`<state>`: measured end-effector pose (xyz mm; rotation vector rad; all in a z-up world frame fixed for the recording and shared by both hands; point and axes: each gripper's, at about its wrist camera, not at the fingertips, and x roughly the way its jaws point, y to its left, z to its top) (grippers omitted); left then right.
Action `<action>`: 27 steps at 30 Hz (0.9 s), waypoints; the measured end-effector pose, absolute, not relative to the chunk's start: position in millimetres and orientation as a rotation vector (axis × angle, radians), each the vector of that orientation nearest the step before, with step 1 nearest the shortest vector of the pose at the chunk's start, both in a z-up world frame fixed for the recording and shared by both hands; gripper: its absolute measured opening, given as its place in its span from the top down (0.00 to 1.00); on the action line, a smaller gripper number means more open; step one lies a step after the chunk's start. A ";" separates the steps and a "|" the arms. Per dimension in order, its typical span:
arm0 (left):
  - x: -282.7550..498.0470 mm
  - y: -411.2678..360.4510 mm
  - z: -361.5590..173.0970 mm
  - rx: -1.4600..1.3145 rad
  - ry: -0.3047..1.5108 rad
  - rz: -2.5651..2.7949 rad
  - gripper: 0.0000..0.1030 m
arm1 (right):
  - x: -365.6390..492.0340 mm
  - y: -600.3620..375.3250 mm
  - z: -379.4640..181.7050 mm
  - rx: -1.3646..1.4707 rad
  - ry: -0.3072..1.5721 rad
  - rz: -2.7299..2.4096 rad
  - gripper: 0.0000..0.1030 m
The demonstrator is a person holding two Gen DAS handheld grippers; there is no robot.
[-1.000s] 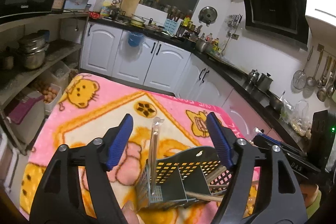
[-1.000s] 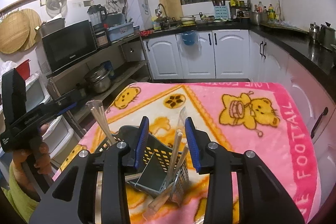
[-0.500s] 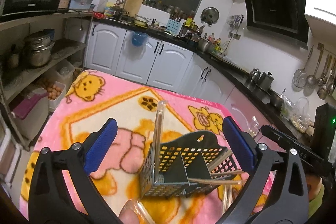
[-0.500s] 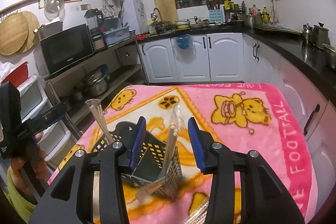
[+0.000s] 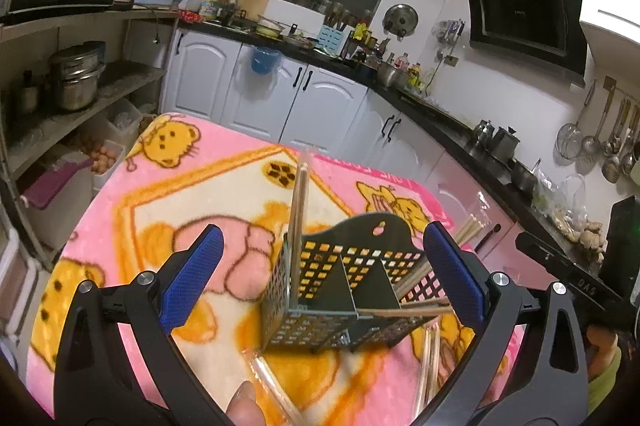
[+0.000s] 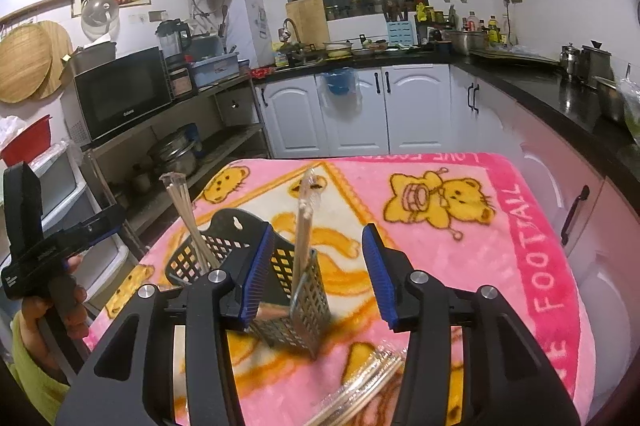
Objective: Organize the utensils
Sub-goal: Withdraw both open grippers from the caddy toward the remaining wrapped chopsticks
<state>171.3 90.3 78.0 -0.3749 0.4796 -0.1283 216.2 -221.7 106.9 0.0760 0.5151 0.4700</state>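
Two grippers frame one dark perforated utensil caddy (image 5: pixel 340 290) that stands on a pink cartoon-bear blanket (image 5: pixel 208 186). The left gripper (image 5: pixel 320 278) is spread wide, its blue pads clear of the caddy on both sides, gripping nothing. The right gripper (image 6: pixel 316 274) has just been opening; a wrapped pair of chopsticks (image 6: pixel 304 222) stands between its jaws in the caddy's near corner, and neither pad presses on it, so it is released.

Nearest the cameras, loose wrapped chopsticks (image 6: pixel 360 394) lie on the blanket just in front of the caddy, partly cut off by the gripper frames. A fingertip (image 5: pixel 244 402) pokes in at the bottom of the left view. A second bundle of chopsticks (image 6: pixel 184 210) leans out of the caddy's far compartment, and a few sticks lie tilted across another compartment; how many is hard to tell.

Further off, the person's left hand (image 6: pixel 60 302) grips its handle beside the table. Beyond the blanket run white cabinets (image 6: pixel 360 110) under a black counter (image 6: pixel 540 82), with a microwave (image 6: pixel 120 90) on open shelving, pots beneath it, a range hood (image 5: pixel 524 22) and hanging ladles (image 5: pixel 612 142). The crowded countertop items are too small to name.
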 end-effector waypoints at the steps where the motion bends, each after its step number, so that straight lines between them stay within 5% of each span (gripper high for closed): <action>1: 170.3 88.9 77.3 -0.374 0.482 -0.131 0.11 | 214.2 -223.4 105.6 0.076 0.516 0.468 0.57; 27: 147.0 75.2 36.5 -0.361 0.589 -0.130 0.11 | 185.9 -241.9 59.4 0.079 0.598 0.444 0.57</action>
